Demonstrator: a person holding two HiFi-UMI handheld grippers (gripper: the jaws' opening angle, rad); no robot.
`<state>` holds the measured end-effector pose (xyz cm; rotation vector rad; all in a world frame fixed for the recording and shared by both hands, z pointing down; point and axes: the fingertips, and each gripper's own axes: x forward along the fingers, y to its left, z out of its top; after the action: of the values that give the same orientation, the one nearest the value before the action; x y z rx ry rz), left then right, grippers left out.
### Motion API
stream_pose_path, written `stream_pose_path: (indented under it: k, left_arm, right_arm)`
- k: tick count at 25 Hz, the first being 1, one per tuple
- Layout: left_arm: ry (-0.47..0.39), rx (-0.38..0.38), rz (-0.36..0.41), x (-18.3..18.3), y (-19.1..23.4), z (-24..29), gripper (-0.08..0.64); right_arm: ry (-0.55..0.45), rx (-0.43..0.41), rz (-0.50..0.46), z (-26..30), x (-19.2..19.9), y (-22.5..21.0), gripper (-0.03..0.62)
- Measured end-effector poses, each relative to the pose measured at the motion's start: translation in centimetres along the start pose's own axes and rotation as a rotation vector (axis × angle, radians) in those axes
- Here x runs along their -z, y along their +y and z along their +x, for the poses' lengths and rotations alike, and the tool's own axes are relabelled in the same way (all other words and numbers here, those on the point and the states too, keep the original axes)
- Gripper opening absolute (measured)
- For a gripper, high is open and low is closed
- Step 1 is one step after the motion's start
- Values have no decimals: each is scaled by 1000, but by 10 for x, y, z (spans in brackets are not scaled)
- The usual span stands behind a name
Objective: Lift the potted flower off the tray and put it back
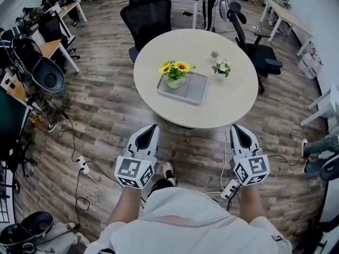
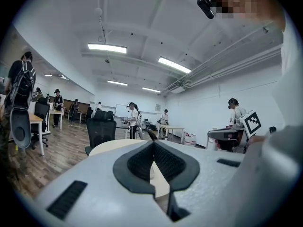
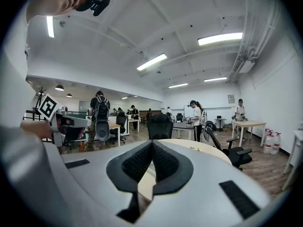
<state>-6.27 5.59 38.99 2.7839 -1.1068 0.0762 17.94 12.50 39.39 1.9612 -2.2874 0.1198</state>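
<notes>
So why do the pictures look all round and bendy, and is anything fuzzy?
Head view: the wide lens bends the room outward around the round table, and the light is even with soft shadows. Left gripper view: a black ring frames it, the ceiling lights glare white, and the shut left gripper looks soft up close. Right gripper view: same dark ring, and the shut right gripper is slightly blurred.

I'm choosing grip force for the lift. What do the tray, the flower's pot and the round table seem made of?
Tray: pale grey, matte, raised rim; probably plastic, perhaps coated metal.
Pot: white, smooth; ceramic or plastic, too small to tell.
Table: cream, even, no grain; likely laminate.
</notes>
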Motion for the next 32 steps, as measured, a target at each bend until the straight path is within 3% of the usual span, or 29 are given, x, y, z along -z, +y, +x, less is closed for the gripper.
stream_pose_path:
  k: [8,15,22,28,32]
  left_arm:
    - [26,-16,2,-9,139,76,5]
    - [34,-52,-24,-11,184,110,5]
    - [28,-144,-2,-22,183,152,5]
    - [23,-213,10,-23,130,203,5]
    - [29,-222,3,-23,112,227,5]
  right_arm:
    - [29,16,-24,148,-25,15,2]
    - [59,-31,-24,219,-25,11,2]
    - [33,-120,-15,265,-26,-32,2]
    - [5,-186,-10,274,-17,-110,2]
    - [5,-211,8,283,-14,-137,2]
